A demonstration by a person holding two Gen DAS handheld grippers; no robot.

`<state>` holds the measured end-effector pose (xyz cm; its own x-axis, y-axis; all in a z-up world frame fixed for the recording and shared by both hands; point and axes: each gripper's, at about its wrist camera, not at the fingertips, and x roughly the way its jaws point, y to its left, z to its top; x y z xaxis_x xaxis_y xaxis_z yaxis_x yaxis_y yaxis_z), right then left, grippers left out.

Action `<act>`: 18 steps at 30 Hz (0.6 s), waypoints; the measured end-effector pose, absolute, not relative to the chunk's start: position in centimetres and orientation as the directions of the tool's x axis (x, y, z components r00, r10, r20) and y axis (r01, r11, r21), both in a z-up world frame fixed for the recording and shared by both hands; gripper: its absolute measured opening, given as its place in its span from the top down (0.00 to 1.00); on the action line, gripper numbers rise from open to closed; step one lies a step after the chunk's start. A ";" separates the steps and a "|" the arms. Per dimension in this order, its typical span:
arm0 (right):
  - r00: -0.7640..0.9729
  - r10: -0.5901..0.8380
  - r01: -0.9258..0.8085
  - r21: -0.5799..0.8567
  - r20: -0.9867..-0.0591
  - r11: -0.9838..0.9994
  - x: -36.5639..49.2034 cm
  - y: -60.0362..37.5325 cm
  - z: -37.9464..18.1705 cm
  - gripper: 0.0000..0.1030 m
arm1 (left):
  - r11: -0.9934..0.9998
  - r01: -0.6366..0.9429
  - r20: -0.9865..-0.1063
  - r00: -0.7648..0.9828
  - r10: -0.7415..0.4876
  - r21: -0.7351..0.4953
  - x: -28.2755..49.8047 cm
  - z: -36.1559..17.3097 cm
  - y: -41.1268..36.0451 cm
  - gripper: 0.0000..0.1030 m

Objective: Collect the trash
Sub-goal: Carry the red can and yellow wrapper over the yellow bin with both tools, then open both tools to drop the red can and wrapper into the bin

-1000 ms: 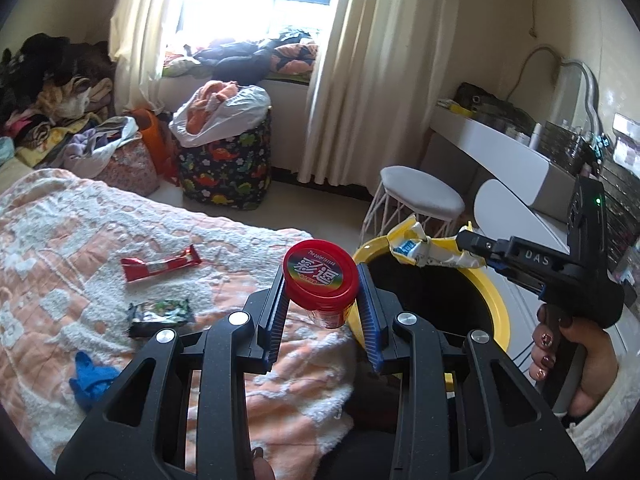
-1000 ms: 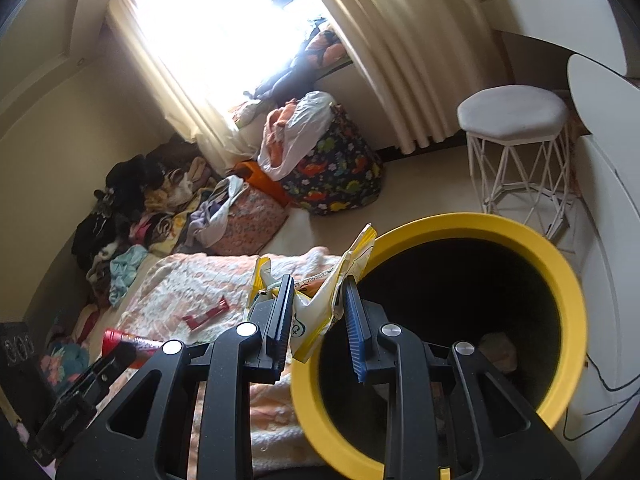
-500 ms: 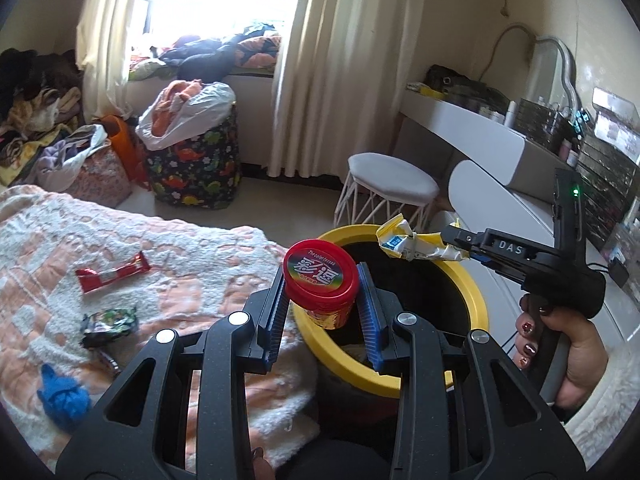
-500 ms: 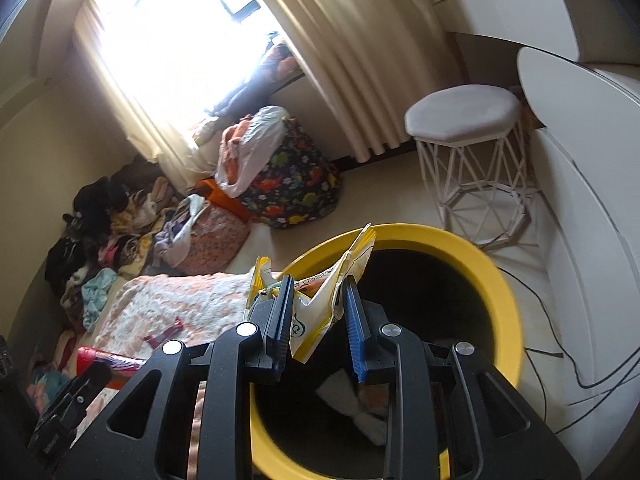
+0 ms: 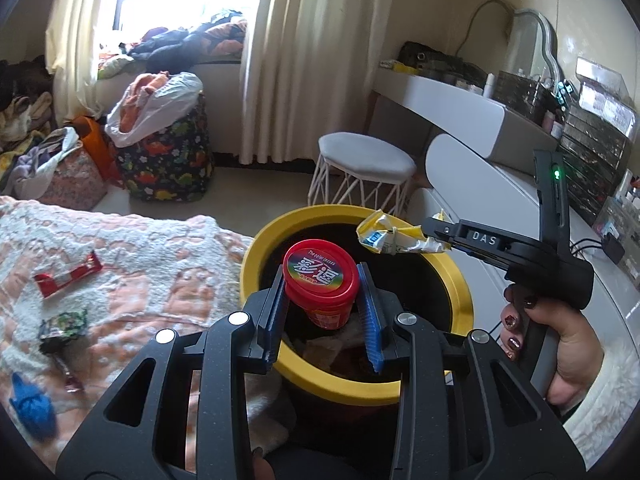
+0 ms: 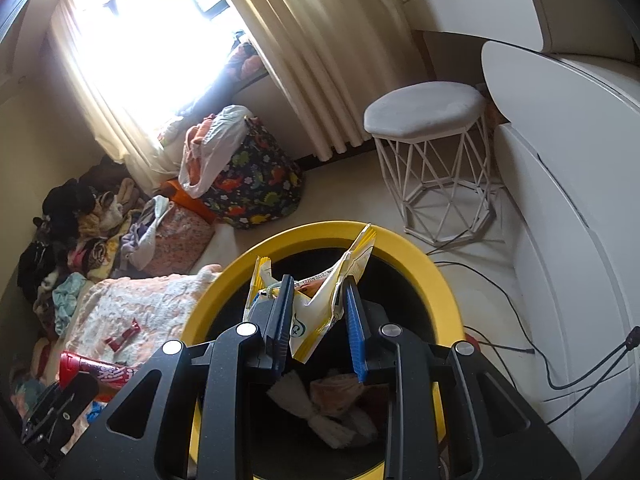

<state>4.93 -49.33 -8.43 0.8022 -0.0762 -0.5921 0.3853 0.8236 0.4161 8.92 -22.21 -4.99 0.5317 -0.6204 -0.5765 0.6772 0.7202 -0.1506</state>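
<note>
Red-lidded tub (image 5: 320,282) sitting clamped in left hand-held gripper (image 5: 322,300), hanging directly over yellow-rimmed bin (image 5: 456,280). Best release: spreading jaws while tub is over dark middle, clear of rim. Right hand-held gripper (image 6: 316,308) pinching crumpled yellow wrapper (image 6: 316,300), also above bin mouth; light foil risking clinging to pads, so opening fully.

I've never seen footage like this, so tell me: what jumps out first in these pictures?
The yellow-rimmed bin beside the bed fills the middle of both views. Over its mouth the left claw grips a red-lidded tub, and the right claw pinches a crumpled yellow and white wrapper. On the pink bedspread to the left, a red wrapper still lies loose.
</note>
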 end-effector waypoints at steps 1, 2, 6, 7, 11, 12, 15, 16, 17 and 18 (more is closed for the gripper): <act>0.799 -0.078 0.390 0.415 -0.596 0.822 4.9 -49.5 -8.6 0.77 | 0.718 0.680 -0.578 0.528 -0.622 -0.152 8.9 -5.1 -22.4 0.75; 0.798 -0.080 0.393 0.415 -0.598 0.821 4.9 -49.6 -8.7 0.77 | 0.714 0.683 -0.583 0.520 -0.624 -0.154 9.0 -5.4 -22.8 0.75; 0.784 -0.099 0.417 0.401 -0.613 0.816 5.0 -49.9 -9.1 0.77 | 0.704 0.692 -0.595 0.502 -0.628 -0.160 9.1 -5.9 -23.7 0.75; 0.781 -0.101 0.422 0.401 -0.616 0.813 5.0 -50.0 -9.3 0.77 | 0.701 0.694 -0.598 0.496 -0.630 -0.163 9.2 -6.1 -23.9 0.75; 0.772 -0.105 0.434 0.401 -0.627 0.807 5.0 -50.4 -9.8 0.77 | 0.691 0.703 -0.613 0.475 -0.631 -0.167 9.3 -7.0 -24.7 0.75; 0.771 -0.105 0.435 0.400 -0.628 0.807 5.1 -50.4 -9.8 0.77 | 0.690 0.704 -0.617 0.470 -0.631 -0.169 9.4 -7.2 -24.9 0.75; 0.767 -0.103 0.439 0.400 -0.633 0.805 5.2 -50.4 -10.0 0.76 | 0.689 0.702 -0.626 0.458 -0.631 -0.180 9.6 -7.7 -25.2 0.75; 0.767 -0.098 0.436 0.404 -0.634 0.804 5.2 -50.4 -10.0 0.75 | 0.691 0.700 -0.631 0.457 -0.626 -0.179 9.7 -7.9 -25.4 0.74; 0.766 -0.096 0.438 0.407 -0.635 0.802 5.3 -50.5 -10.1 0.73 | 0.695 0.697 -0.637 0.457 -0.621 -0.178 9.8 -8.1 -25.4 0.74; 0.767 -0.091 0.438 0.415 -0.636 0.798 5.4 -50.5 -10.1 0.73 | 0.701 0.691 -0.640 0.461 -0.615 -0.176 9.9 -8.2 -25.4 0.74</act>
<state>5.41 -50.51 -10.06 0.7666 -0.0907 -0.6357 0.4382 0.7976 0.4146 9.93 -25.38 -8.22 0.4607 -0.6152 -0.6397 0.6914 0.7007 -0.1759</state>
